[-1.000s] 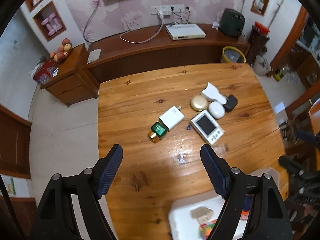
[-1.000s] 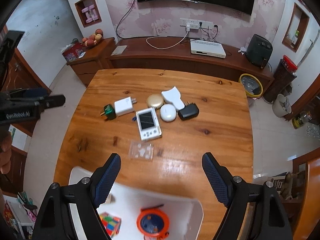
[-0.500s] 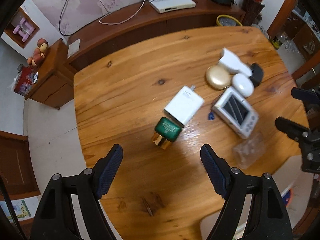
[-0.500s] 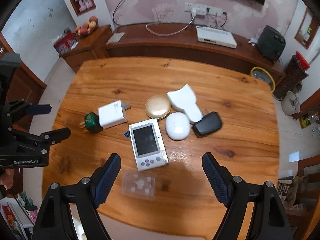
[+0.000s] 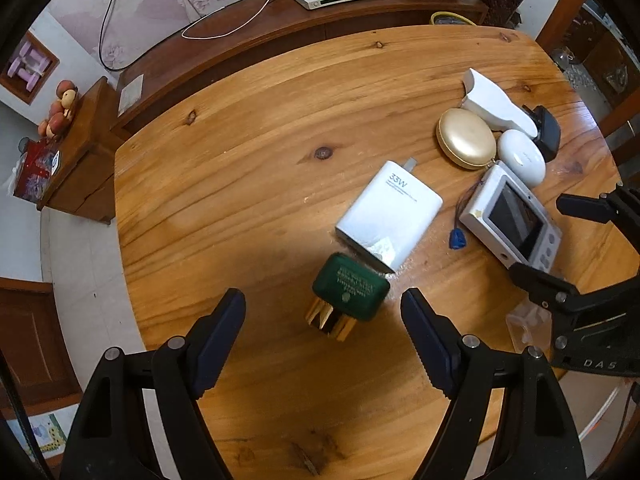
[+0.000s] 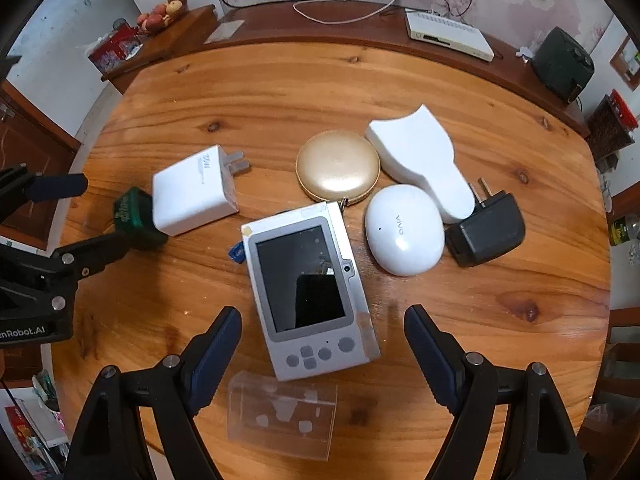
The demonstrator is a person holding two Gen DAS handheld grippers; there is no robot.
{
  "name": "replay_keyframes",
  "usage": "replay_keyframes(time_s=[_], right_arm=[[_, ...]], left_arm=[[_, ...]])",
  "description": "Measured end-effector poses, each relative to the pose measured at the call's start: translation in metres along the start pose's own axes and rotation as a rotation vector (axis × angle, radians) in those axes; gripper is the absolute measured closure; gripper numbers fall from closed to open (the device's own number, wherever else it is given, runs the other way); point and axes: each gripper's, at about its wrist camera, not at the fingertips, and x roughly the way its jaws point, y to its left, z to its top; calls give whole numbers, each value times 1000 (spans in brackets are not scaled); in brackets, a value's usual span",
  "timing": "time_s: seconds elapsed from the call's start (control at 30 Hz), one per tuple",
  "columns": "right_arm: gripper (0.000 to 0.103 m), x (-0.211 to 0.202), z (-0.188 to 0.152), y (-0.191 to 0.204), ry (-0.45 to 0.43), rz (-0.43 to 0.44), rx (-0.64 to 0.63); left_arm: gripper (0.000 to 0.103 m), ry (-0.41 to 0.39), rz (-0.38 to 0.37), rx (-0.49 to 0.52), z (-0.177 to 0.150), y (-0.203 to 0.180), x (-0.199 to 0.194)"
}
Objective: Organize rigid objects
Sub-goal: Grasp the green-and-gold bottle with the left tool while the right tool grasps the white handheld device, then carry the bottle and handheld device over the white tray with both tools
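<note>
On the wooden table (image 5: 240, 168) lie a green and gold bottle (image 5: 348, 300), a white 33W charger (image 5: 390, 212), a silver handheld device (image 5: 512, 220), a gold round case (image 5: 466, 138), a white earbud case (image 5: 520, 156), a white curved piece (image 5: 494, 104) and a black adapter (image 5: 548, 136). My left gripper (image 5: 324, 320) is open, its fingers either side of the green bottle, just above it. My right gripper (image 6: 322, 338) is open over the silver device (image 6: 308, 288). The charger (image 6: 192, 196), gold case (image 6: 338, 170), earbud case (image 6: 404, 228) and adapter (image 6: 484, 232) show in the right wrist view.
A clear plastic box (image 6: 282, 416) lies near the table's front edge, under my right gripper. A dark sideboard (image 6: 360, 32) with a white set-top box (image 6: 448, 36) runs behind the table. A small cabinet with fruit (image 5: 68, 140) stands left.
Both grippers have moved forward and down toward the objects. The left now frames the green bottle; the right now hangs over the silver device. The white tray has left both views.
</note>
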Motion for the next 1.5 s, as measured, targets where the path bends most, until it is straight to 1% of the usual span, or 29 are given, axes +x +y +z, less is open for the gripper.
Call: replay_keyframes(time_s=[0.2, 0.27, 0.33, 0.4, 0.47, 0.57, 0.6, 0.67, 0.7, 0.77, 0.83, 1.0, 1.17, 1.23, 1.27, 1.33, 1.43, 1.5], right_arm=[[19, 12, -1, -1, 29, -11, 14], [19, 13, 0, -1, 35, -7, 24], [20, 17, 1, -3, 43, -6, 31], [24, 19, 2, -3, 46, -6, 33], [26, 19, 3, -3, 43, -12, 33], [27, 20, 4, -2, 41, -15, 28], [29, 20, 5, -2, 40, -16, 27], [33, 19, 6, 0, 36, -14, 23], [37, 19, 6, 2, 34, -12, 19], [42, 17, 6, 5, 29, -5, 14], [42, 18, 5, 4, 31, -9, 23], [44, 16, 2, 8, 23, 2, 39], [45, -4, -4, 9, -13, 10, 49], [45, -12, -6, 7, -26, 17, 68], [45, -17, -8, 5, -35, 17, 76], [45, -26, -8, 2, -48, 17, 87], [45, -41, -14, 1, -69, 18, 102], [45, -53, -18, 2, -93, 24, 109]], left_arm=[[21, 12, -2, 17, 4, -2, 14], [26, 9, -8, 31, 4, -3, 16], [28, 8, -8, 53, 3, -7, 17], [31, 7, -13, 74, 2, -11, 17], [37, 15, -23, 96, 1, -16, 19], [39, 19, -35, 117, -2, -20, 18], [41, 17, -38, 126, -4, -21, 18], [56, 24, -48, 131, -5, -21, 20], [56, 27, -48, 131, -5, -21, 20], [56, 25, -61, 116, -3, -15, 20], [57, 24, -78, 92, -3, -10, 20], [57, 1, -75, 47, -5, -5, 16], [57, 8, -28, -3, -10, -3, 5], [57, 30, -14, -43, -13, -3, -2], [57, 31, -19, -60, -15, -3, -7], [57, 15, -34, -78, -20, -4, -21], [57, -6, -29, -84, -30, -8, -41], [57, -15, -47, -98, -37, -9, -55]])
